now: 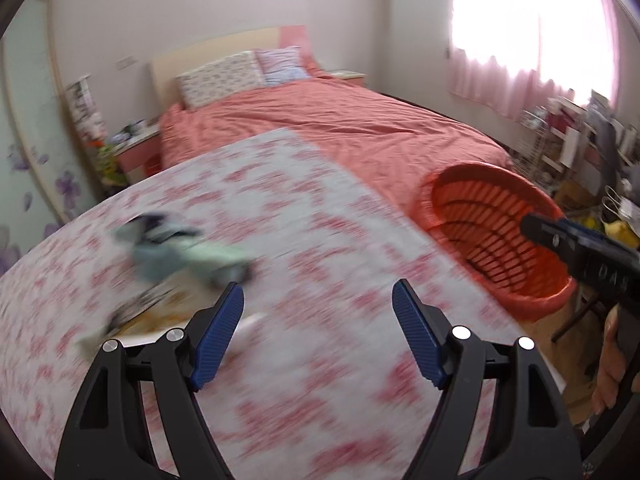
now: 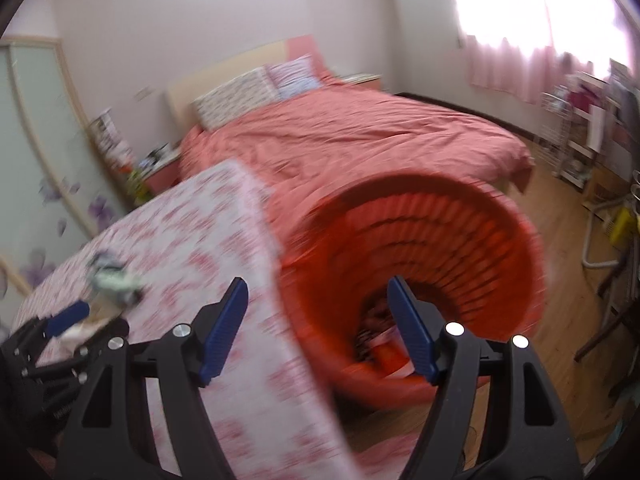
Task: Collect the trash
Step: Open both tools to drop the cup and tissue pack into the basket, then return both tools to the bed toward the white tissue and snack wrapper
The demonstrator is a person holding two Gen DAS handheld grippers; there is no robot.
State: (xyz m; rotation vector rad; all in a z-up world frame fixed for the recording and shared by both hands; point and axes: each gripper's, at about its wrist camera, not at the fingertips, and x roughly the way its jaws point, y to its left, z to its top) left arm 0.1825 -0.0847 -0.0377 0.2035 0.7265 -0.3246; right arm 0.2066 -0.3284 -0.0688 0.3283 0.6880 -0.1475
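A blurred pile of trash wrappers, pale green and dark, lies on the pink-flowered tablecloth, left of my left gripper, which is open and empty just above the cloth. The pile also shows small in the right wrist view. An orange slatted basket stands off the table's right edge; in the right wrist view the basket holds some trash at its bottom. My right gripper is open and empty, over the table edge and the basket's near rim.
A bed with a salmon cover lies behind the table. A wardrobe with purple flowers stands at left. Cluttered shelves and wood floor are at right. The left gripper shows at lower left in the right wrist view.
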